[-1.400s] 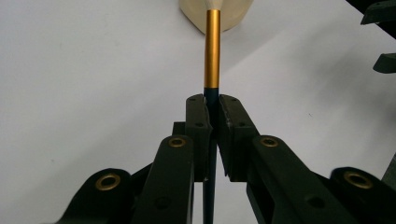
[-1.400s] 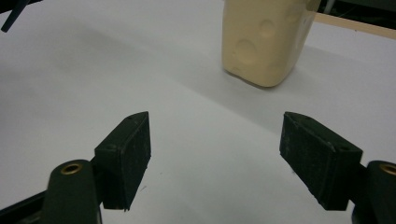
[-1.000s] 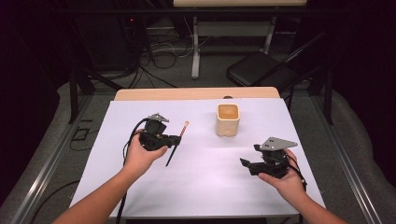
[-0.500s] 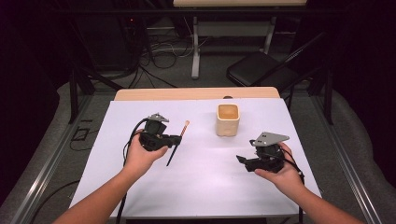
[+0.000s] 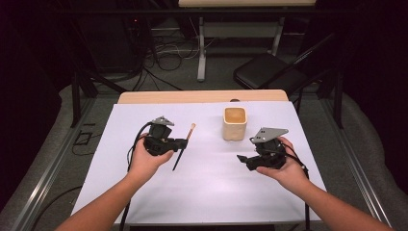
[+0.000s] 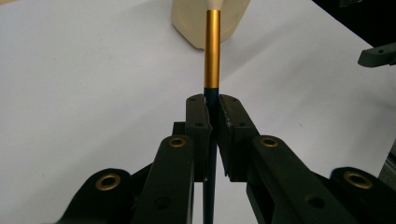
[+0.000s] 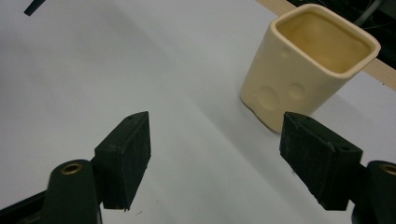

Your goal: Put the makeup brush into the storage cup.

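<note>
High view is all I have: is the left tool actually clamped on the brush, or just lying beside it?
Observer: Clamped. The left tool pinches the brush on its dark handle, just below the gold ferrule.
Operator: Where does it point?
Observer: Straight at the cream cup.
Operator: And my other hand?
Observer: The right tool is open, with nothing between its pads; the cup stands ahead, to the right of them.
</note>
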Demonstrator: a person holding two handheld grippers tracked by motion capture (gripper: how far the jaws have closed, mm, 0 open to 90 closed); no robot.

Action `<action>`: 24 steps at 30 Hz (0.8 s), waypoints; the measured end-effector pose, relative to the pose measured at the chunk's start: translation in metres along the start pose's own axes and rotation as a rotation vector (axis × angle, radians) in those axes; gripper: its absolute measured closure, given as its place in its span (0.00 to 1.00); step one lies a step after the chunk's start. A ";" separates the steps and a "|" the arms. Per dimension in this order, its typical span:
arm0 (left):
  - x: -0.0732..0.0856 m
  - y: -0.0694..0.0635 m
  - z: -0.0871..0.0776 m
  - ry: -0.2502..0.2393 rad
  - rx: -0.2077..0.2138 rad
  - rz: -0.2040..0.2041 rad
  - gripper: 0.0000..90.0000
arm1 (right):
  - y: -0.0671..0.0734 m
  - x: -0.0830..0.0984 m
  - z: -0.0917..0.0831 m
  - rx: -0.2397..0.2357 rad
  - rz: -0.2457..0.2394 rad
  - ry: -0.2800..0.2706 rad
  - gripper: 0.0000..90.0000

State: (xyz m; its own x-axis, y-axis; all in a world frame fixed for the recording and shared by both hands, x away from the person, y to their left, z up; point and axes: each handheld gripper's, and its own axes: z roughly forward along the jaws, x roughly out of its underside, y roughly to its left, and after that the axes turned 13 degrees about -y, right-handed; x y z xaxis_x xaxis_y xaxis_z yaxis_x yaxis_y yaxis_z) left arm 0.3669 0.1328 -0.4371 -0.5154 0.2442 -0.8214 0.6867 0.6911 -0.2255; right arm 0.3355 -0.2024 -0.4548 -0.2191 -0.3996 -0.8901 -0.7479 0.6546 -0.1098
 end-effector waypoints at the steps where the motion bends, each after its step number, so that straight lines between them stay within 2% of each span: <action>1: 0.000 -0.001 0.000 -0.005 -0.001 -0.007 0.92 | 0.000 -0.002 0.001 -0.001 -0.004 0.004 0.27; 7: -0.001 -0.002 0.002 -0.011 0.003 -0.006 0.92 | -0.001 -0.017 0.003 -0.009 -0.067 0.028 0.27; 11: -0.001 -0.004 0.003 -0.022 0.009 -0.009 0.92 | 0.000 -0.028 0.004 -0.027 -0.085 0.016 0.27; 17: -0.001 -0.007 0.007 -0.028 0.018 -0.009 0.92 | 0.000 -0.034 0.010 -0.074 -0.074 0.024 0.27; 24: -0.001 -0.009 0.009 -0.029 0.020 -0.006 0.92 | -0.002 -0.035 0.017 -0.097 -0.069 0.037 0.28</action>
State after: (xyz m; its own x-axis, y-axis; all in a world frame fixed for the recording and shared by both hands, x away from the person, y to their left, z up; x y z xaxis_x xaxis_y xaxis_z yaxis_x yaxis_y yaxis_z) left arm 0.3658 0.1200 -0.4392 -0.5047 0.2205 -0.8346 0.6942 0.6784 -0.2406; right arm 0.3556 -0.1785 -0.4308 -0.1865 -0.4666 -0.8645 -0.8189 0.5601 -0.1256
